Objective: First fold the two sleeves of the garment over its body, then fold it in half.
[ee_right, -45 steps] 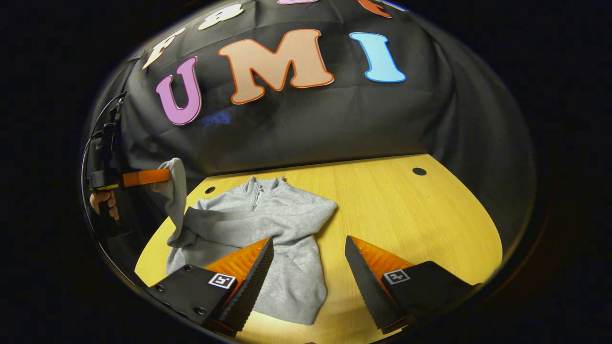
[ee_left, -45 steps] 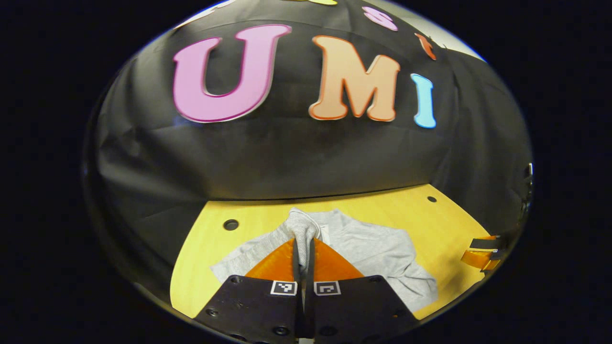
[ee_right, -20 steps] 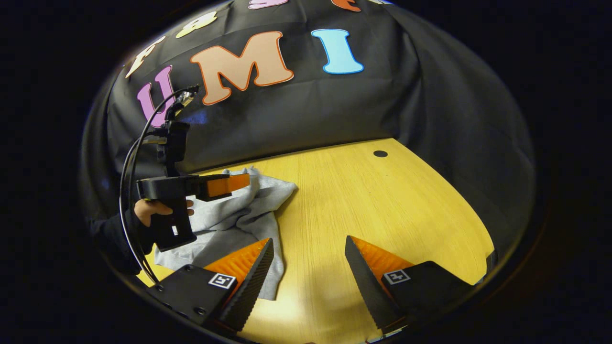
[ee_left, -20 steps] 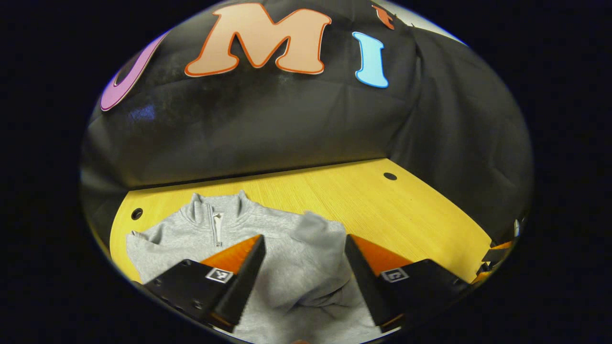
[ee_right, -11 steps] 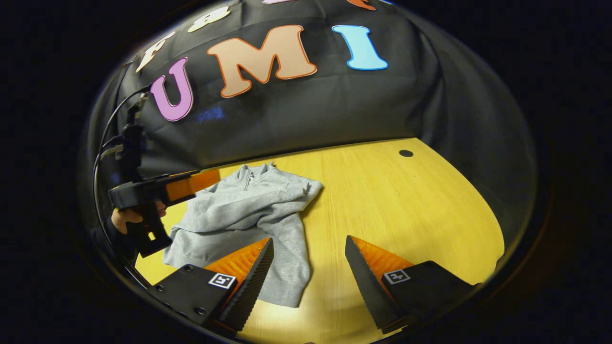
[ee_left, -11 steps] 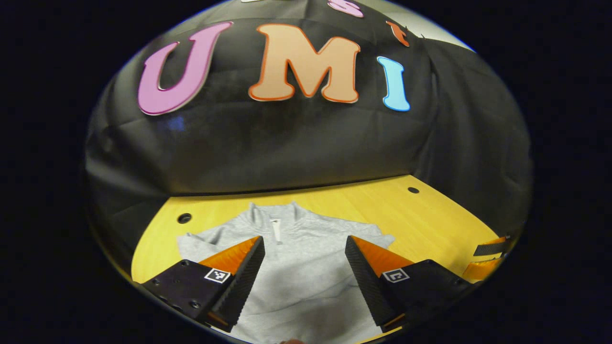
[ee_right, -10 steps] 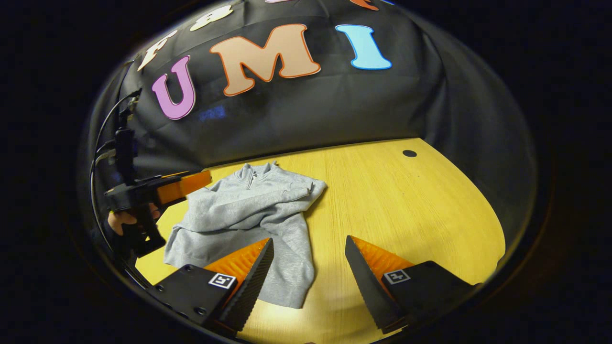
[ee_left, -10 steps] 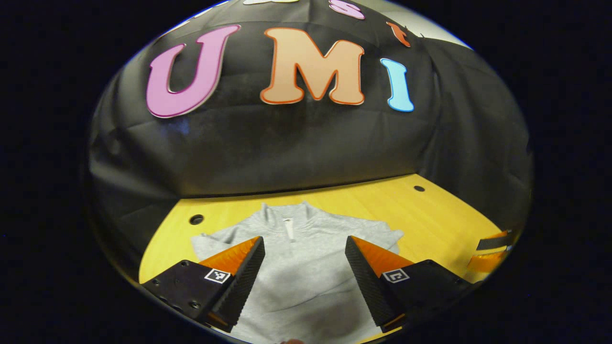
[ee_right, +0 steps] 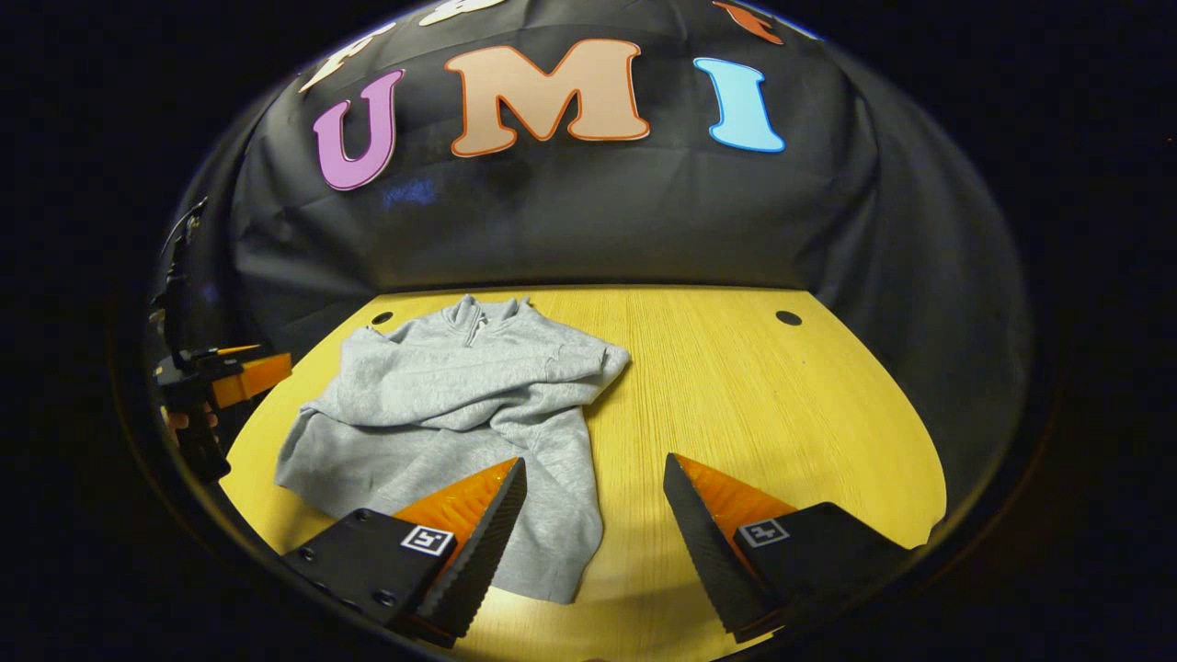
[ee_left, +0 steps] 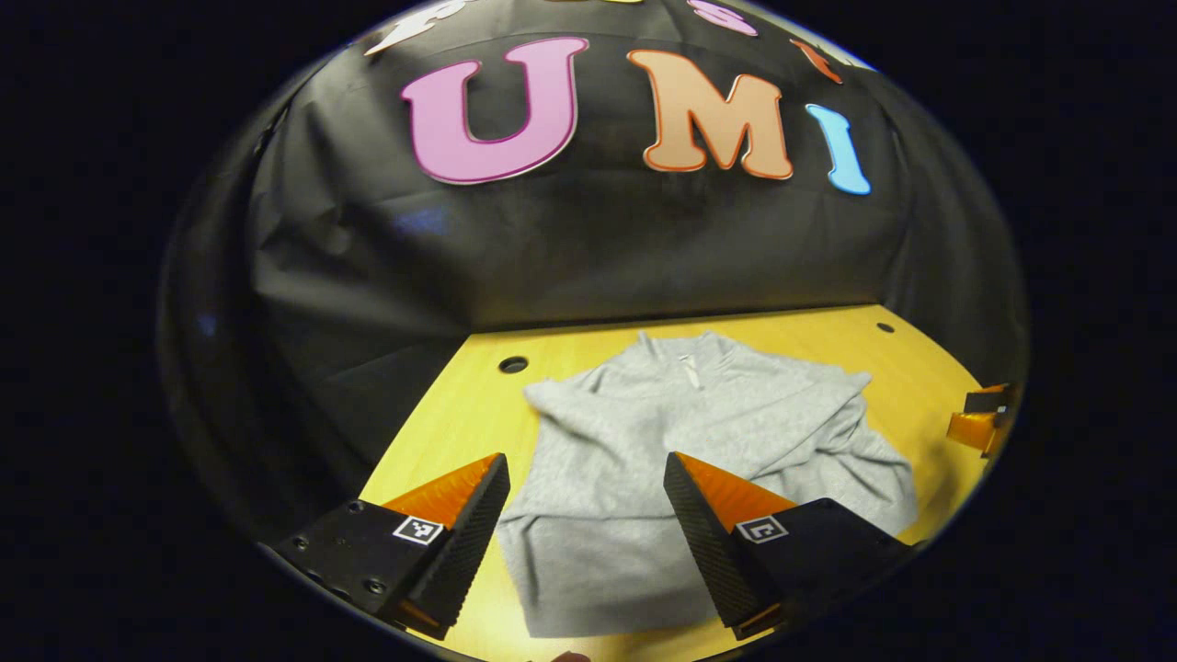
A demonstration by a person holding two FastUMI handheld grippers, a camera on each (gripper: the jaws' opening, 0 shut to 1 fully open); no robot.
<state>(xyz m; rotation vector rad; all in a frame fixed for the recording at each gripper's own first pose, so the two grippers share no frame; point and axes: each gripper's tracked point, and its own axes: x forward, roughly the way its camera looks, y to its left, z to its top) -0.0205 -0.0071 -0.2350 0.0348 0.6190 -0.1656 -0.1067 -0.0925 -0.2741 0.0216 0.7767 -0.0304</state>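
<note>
A grey zip-neck sweatshirt (ee_left: 699,432) lies flat on the yellow wooden table (ee_left: 460,405), collar toward the far wall, with both sleeves folded across its body. My left gripper (ee_left: 587,515) hovers open above its near left hem, holding nothing. In the right gripper view the sweatshirt (ee_right: 460,405) lies on the left part of the table (ee_right: 782,423). My right gripper (ee_right: 593,515) is open over the garment's near right edge and the bare wood beside it. The left gripper (ee_right: 230,372), with a hand below it, shows at the far left of that view.
Small round holes (ee_left: 512,364) (ee_right: 788,318) sit in the tabletop near the back corners. Black cloth hangs behind and to both sides of the table. Bare wood extends right of the garment in the right gripper view. The right gripper's fingers (ee_left: 979,418) peek in at the left gripper view's right edge.
My left gripper let go of the sleeve, which now lies across the body, then drew back to the left and stayed open. The right gripper stayed open and shifted slightly.
</note>
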